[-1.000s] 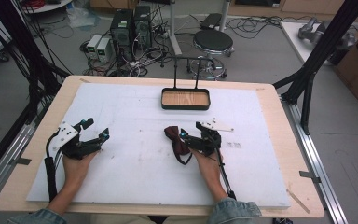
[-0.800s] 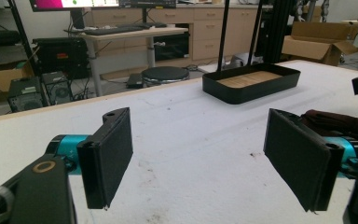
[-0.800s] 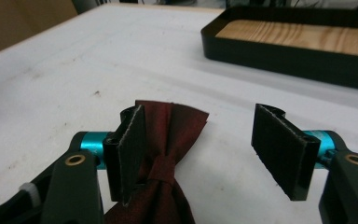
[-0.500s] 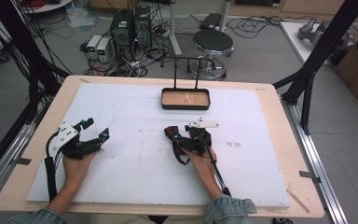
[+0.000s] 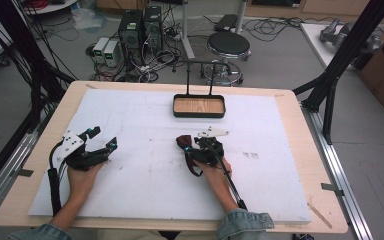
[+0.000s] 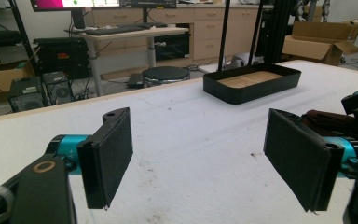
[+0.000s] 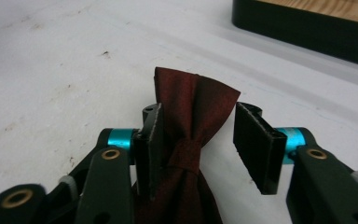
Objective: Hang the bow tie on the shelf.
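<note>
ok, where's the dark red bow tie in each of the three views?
High view: bow tie just left of centre, at the right gripper tips.
Left gripper view: far right edge, behind the right-hand pad.
Right gripper view: centre-bottom, between the jaws, which have just been closing; right pad still apart.
Shared landmark: black tray.

Bow tie's (image 7: 191, 140) lower half cut off

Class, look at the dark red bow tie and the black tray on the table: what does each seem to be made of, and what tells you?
Bow tie: woven fabric, probably satin-like; soft folds, knotted middle, faint sheen. Tray: black walls, likely painted metal or plastic, matte and smooth; its floor looks like pale wood, with visible grain.
</note>
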{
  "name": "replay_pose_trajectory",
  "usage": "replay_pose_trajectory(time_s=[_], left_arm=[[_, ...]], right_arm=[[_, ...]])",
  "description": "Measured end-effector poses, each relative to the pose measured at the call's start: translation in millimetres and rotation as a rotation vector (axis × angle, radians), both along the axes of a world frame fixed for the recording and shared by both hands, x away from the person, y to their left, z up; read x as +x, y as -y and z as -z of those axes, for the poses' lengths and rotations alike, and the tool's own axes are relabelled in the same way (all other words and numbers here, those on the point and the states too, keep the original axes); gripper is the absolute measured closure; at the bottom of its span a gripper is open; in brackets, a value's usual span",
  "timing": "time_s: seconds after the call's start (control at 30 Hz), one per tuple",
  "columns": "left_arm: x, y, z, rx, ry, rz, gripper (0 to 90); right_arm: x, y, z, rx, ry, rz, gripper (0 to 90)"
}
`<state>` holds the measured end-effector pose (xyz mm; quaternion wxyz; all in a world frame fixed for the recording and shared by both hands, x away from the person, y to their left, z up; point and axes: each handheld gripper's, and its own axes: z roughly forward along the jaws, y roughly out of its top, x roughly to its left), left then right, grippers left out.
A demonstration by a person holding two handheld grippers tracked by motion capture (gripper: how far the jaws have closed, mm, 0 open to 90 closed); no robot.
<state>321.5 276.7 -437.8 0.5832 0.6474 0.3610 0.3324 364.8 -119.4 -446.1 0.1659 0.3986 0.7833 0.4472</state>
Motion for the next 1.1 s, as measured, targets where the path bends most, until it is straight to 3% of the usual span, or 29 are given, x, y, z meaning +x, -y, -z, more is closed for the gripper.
replay_pose_trajectory(time_s=[0.23,0.67,1.1], left_arm=[[0.0,-0.2,0.1,-0.003,-0.001,-0.002,24.0],[0.1,-0.1,0.2,-0.003,-0.001,-0.003,24.0],[-0.1,-0.1,0.1,-0.002,-0.002,-0.002,24.0]], right_arm=[[3.5,-4.3,1.8,-0.037,-0.044,-0.029,60.0],[3.9,-4.3,2.3,-0.042,-0.053,-0.019,69.0],[3.3,-4.3,2.5,-0.044,-0.053,-0.004,70.0]])
